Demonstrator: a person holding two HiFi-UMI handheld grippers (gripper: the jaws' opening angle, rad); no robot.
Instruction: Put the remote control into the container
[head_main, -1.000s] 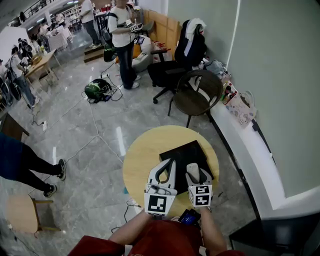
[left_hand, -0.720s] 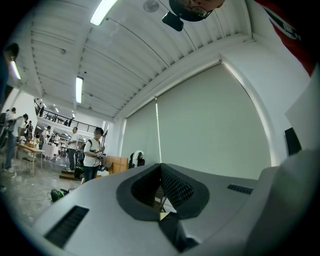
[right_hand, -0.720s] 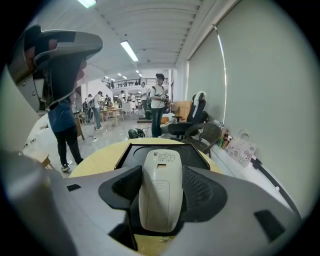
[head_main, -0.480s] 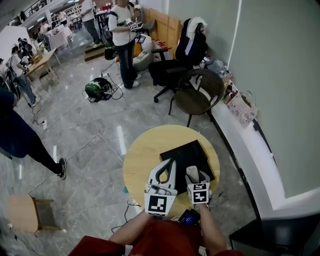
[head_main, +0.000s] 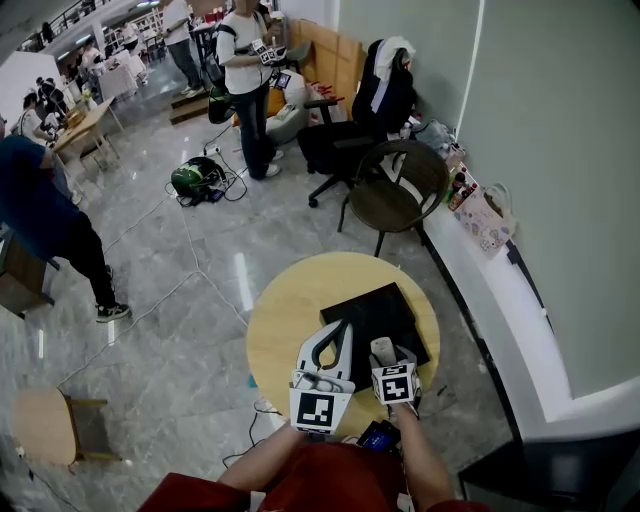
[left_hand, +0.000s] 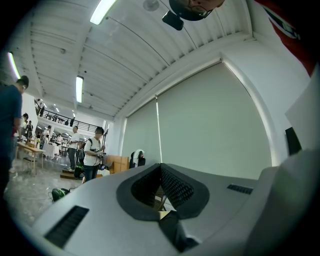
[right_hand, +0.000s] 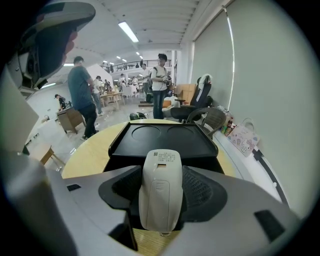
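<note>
One round wooden counter (head_main: 275, 320) spreads out below and ahead of both pairs of fingers. On it, just beyond the tips of the right fingers, sits the container (right_hand: 165, 140), a shallow black tray with a raised rim and two round hollows at its far end. Its near edge lies directly under the front of the right fingers.

The left gripper (left_hand: 160, 166) has its fingers pressed together at the tips with nothing between them. It is tilted up toward the wall and takes no part in the work.

The right gripper (right_hand: 161, 200) has its fingers clamped on the remote control (right_hand: 160, 187). This is a pale, rounded unit lying lengthwise between them, back side up, its nose sticking out past the fingertips toward the tray.

The step in hand looks like the carry-over and set-down, with the remote not yet inside. To do it well, the nose should clear the near rim before any lowering, or it may catch and twist in the grip. Travel straight ahead along the line of the fingers until the whole body hangs over the flat floor, short of the hollows. Then sink until it rests flat, and only then spread the fingers. Opening high would let the smooth shell drop and skid.
</note>
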